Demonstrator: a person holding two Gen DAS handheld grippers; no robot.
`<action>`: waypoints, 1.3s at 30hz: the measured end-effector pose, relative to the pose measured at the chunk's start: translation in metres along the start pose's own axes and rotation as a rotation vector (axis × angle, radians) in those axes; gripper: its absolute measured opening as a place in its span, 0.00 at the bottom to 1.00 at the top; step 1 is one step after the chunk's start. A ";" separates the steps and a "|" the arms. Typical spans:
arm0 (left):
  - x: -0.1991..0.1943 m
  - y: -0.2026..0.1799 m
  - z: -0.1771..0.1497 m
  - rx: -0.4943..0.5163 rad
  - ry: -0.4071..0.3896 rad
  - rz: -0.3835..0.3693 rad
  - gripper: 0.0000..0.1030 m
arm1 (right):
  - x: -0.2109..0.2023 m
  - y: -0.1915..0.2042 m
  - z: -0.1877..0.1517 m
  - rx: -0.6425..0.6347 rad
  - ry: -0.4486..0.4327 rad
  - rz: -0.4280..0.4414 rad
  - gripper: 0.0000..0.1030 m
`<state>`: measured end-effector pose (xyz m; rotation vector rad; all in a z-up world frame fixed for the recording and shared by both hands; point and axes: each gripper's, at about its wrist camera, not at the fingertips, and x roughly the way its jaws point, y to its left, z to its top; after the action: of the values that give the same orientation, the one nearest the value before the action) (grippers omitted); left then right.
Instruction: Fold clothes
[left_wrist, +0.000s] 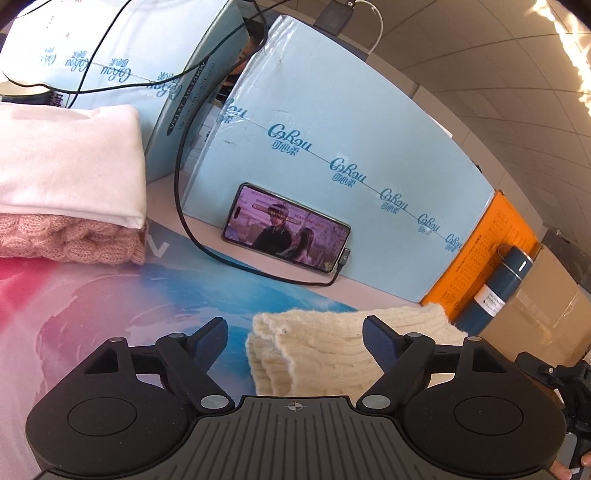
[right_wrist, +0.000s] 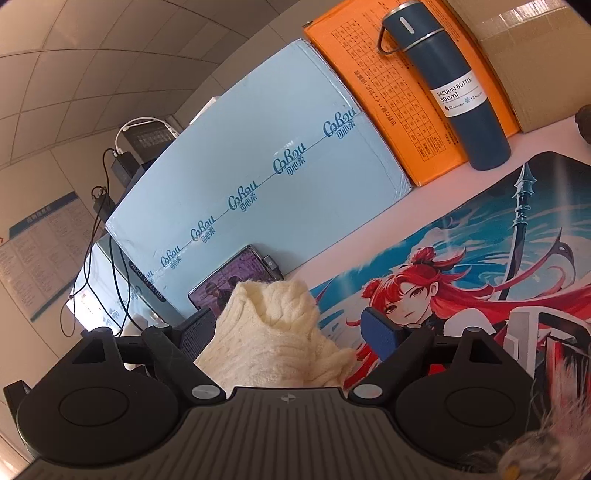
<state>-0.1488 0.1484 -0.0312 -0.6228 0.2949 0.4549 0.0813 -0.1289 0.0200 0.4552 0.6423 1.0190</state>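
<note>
Both grippers, left (left_wrist: 293, 341) and right (right_wrist: 288, 332), are held wide open, gripping nothing, around the cream knit (left_wrist: 332, 350), seemingly ready for folding.

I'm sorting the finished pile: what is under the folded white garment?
A pink cable-knit sweater lies directly under the white garment, its edge sticking out. Anything deeper in the pile is covered and cannot be seen.

Both cameras sit low over the printed desk mat (right_wrist: 461, 236), looking forward along their fingers toward the pale blue box (left_wrist: 332, 147) at the back. Both views share that box, the phone (left_wrist: 286, 232) leaning against it, the flask (right_wrist: 450, 88) and the cream knit (left_wrist: 332, 347), seen close up.
</note>
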 end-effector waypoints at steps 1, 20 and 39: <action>0.004 0.002 0.000 -0.013 0.019 -0.006 0.82 | 0.000 -0.001 0.000 0.007 0.001 -0.008 0.86; 0.020 -0.004 -0.008 0.032 0.106 -0.088 0.85 | -0.050 -0.010 -0.022 0.423 0.228 -0.062 1.00; 0.025 -0.032 -0.018 0.243 0.189 -0.120 0.85 | 0.044 0.050 -0.055 0.421 0.188 -0.106 0.69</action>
<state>-0.1139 0.1222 -0.0399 -0.4427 0.4817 0.2401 0.0289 -0.0637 -0.0009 0.6895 1.0474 0.8301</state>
